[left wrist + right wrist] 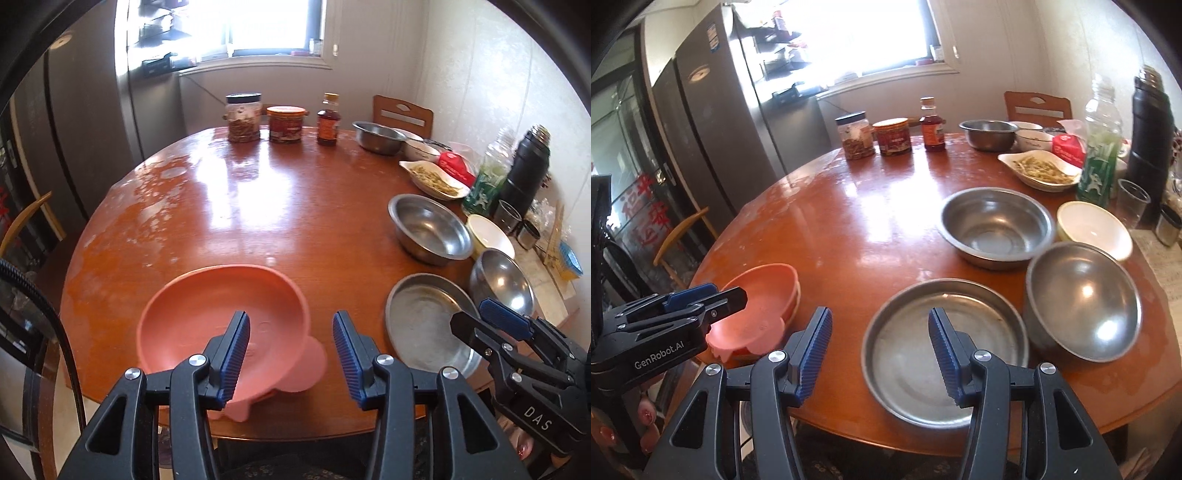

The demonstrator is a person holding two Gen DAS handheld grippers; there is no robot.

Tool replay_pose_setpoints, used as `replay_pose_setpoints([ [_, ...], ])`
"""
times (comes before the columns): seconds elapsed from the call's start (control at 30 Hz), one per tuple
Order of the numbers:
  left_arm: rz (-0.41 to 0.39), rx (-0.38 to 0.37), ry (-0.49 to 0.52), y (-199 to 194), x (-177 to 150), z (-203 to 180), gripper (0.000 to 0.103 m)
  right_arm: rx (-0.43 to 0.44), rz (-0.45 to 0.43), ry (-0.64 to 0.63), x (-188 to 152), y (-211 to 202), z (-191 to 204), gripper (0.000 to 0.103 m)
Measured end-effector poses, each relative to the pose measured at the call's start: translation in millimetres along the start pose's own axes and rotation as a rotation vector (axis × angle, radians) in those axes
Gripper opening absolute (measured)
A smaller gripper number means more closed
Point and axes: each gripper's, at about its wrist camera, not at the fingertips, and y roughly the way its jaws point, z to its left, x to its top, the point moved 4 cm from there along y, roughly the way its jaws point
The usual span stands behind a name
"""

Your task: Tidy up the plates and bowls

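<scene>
To gather the dishes neatly, take the flat metal plate (943, 354) by its near rim and keep it level, clear of the round steel bowl (1082, 299) touching its right edge. The right gripper (881, 356) hangs released over that plate; the left gripper (291, 358), also released and empty, hovers above the pink bowl (221, 317), left of the plate

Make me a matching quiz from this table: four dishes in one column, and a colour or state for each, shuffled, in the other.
Things:
1. dish with ear-shaped tabs
2. flat round plate
3. small bowl by the clear cup
4. oblong dish near the green bottle

Descriptions:
A. white and empty
B. holds pale food strips
C. salmon pink
D. grey metal, shallow

Pairs: 1-C, 2-D, 3-A, 4-B
</scene>
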Motion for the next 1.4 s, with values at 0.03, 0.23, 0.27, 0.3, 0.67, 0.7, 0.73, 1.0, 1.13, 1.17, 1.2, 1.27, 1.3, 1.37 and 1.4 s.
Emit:
replay_pose_setpoints([
  [0.03,0.002,-0.007,0.006,1,1,-6,0.047,-0.007,-0.001,0.007,-2,-3,-5,0.056],
  [0.23,0.012,-0.04,0.055,8,1,-41,0.047,-0.031,0.005,0.053,-14,-15,-34,0.056],
  [0.27,0.017,-0.043,0.063,9,1,-46,0.047,-0.035,0.008,0.062,-17,-16,-39,0.056],
  [0.3,0.023,-0.047,0.072,11,0,-52,0.047,-0.036,0.009,0.07,-18,-18,-42,0.056],
  [0.67,0.081,-0.075,0.104,38,-8,-80,0.047,-0.05,0.069,0.126,-37,-11,-74,0.056],
  [0.7,0.093,-0.073,0.104,42,-8,-80,0.047,-0.048,0.077,0.13,-39,-8,-76,0.056],
  [0.73,0.1,-0.074,0.105,46,-9,-82,0.047,-0.049,0.083,0.131,-40,-6,-77,0.056],
  [1.0,0.142,-0.076,0.109,69,-12,-85,0.047,-0.045,0.119,0.114,-47,13,-81,0.049],
  [1.13,0.157,-0.079,0.119,79,-12,-89,0.047,-0.047,0.125,0.104,-46,22,-82,0.044],
  [1.17,0.161,-0.075,0.122,82,-12,-90,0.047,-0.049,0.127,0.103,-46,23,-83,0.043],
  [1.2,0.158,-0.066,0.13,84,-12,-91,0.047,-0.051,0.129,0.104,-47,25,-84,0.042],
  [1.27,0.159,-0.065,0.143,88,-11,-94,0.047,-0.055,0.126,0.101,-46,28,-84,0.041],
  [1.3,0.17,-0.08,0.142,92,-12,-95,0.047,-0.058,0.124,0.097,-45,29,-84,0.04],
  [1.37,0.193,-0.113,0.134,97,-13,-97,0.047,-0.062,0.123,0.092,-44,31,-83,0.039],
  [1.4,0.206,-0.123,0.134,100,-14,-98,0.047,-0.063,0.121,0.09,-43,32,-83,0.039],
])
